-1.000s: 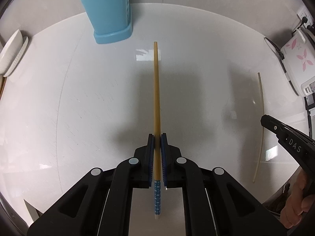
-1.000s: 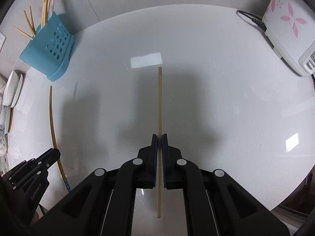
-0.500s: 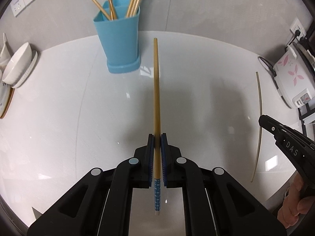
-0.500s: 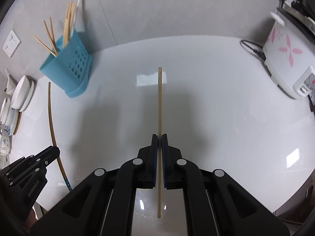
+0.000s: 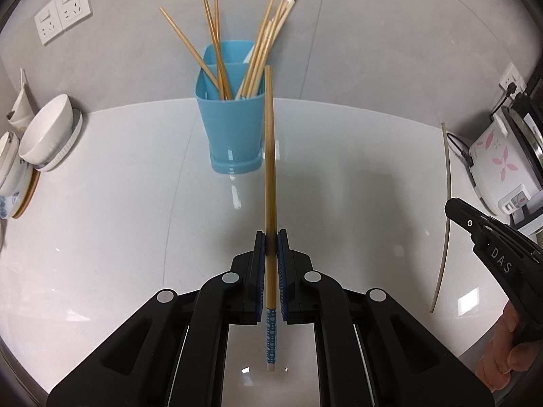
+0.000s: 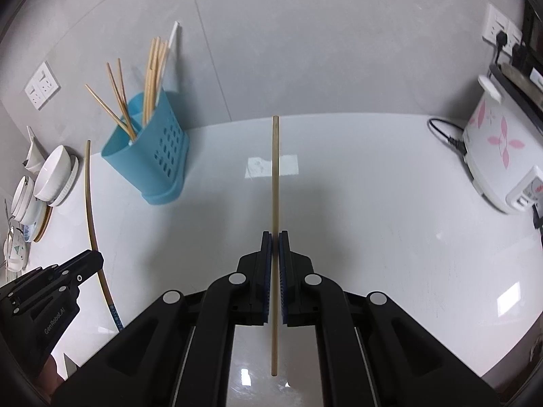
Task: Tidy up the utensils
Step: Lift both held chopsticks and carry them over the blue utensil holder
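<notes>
Left gripper (image 5: 270,261): clamped on blue-tipped chopstick (image 5: 269,176), long axis aimed forward at blue holder (image 5: 234,129) straight ahead, nearer of the two. Right gripper (image 6: 275,261): clamped on plain chopstick (image 6: 275,183); holder well off forward-left. Both lifted clear of white counter (image 5: 101,203).

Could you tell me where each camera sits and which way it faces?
Left wrist: on the left gripper, looking down along its chopstick toward the blue holder; the right gripper and fingers show at right.
Right wrist: on the right gripper, looking down over the counter; the left gripper shows at left.
Shared: holder, bowls, cooker, both chopsticks.
</notes>
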A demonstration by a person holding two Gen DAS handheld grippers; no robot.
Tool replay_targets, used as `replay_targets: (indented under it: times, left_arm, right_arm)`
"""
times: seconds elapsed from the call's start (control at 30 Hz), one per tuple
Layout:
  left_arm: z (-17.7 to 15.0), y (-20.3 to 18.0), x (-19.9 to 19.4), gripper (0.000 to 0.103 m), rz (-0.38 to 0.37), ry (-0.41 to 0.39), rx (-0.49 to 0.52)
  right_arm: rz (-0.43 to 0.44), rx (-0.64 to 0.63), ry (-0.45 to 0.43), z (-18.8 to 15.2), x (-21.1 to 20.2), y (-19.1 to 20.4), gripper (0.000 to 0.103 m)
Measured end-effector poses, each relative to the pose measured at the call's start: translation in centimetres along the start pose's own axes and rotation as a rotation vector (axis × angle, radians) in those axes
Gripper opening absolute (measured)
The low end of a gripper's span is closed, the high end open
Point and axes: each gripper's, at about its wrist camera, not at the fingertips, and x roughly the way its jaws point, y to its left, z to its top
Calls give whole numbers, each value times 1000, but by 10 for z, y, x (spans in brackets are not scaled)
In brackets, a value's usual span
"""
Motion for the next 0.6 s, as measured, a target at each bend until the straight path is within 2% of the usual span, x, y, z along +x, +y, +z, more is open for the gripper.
replay_targets:
  times: [0.6]
  left_arm:
    - [57, 42, -40, 6, 11, -119, -71]
  right_arm:
    - [45, -72, -110, 44, -15, 56, 3]
